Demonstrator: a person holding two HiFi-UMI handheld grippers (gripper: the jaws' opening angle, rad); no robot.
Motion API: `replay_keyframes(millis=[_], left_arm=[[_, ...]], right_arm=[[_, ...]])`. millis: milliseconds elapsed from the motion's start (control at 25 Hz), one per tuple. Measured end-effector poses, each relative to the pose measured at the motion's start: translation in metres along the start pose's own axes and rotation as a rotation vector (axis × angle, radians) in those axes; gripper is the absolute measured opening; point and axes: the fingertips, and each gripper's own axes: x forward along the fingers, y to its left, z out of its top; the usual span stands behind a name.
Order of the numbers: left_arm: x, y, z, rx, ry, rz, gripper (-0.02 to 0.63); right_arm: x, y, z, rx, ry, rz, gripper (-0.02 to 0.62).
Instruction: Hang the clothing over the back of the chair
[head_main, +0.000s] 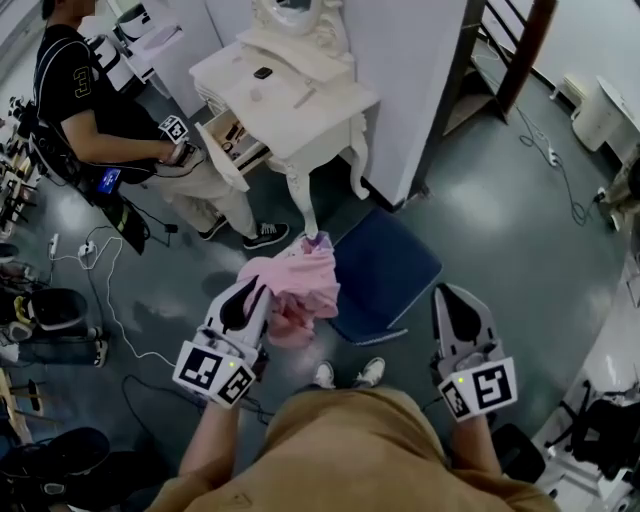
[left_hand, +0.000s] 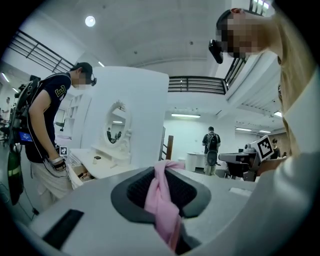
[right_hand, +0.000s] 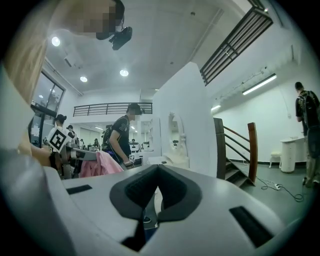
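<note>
My left gripper (head_main: 256, 290) is shut on a bunched pink garment (head_main: 303, 283), which hangs in a lump just left of a blue chair seat (head_main: 388, 268). In the left gripper view a twisted strand of the pink garment (left_hand: 161, 199) is pinched between the dark pads, with the left gripper (left_hand: 162, 171) pointing roughly level. My right gripper (head_main: 448, 294) is at the seat's right edge, shut and holding nothing. In the right gripper view the right gripper (right_hand: 159, 170) has its tips together, and the pink garment (right_hand: 99, 165) shows off to the left. The chair's back is not visible.
A white vanity table (head_main: 300, 110) with an open drawer and oval mirror stands just beyond the chair, against a white partition (head_main: 410, 80). A person in a black shirt (head_main: 80, 90) works at its left. Cables and gear lie on the floor at left. Stairs (right_hand: 240, 150) rise at the right.
</note>
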Motion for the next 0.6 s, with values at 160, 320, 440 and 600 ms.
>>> replay_keyframes(millis=[160,320,440,600], left_arm=[[0.022,-0.004,-0.023,-0.011,0.057,-0.029,0.051],[0.04,-0.004,-0.054,-0.012,0.124,-0.05,0.051],[0.053,-0.001,-0.081,-0.009,0.181,-0.053,0.051],[0.067,0.003,-0.113,-0.001,0.246,-0.071,0.052]], right_arm=[[-0.008,-0.006,-0.003,0.002,0.007,-0.016,0.003],[-0.017,-0.013,-0.007,0.005,0.021,-0.041,0.003],[-0.022,-0.017,-0.013,0.004,0.042,-0.059,0.003],[-0.023,-0.017,-0.014,0.001,0.052,-0.075,0.003]])
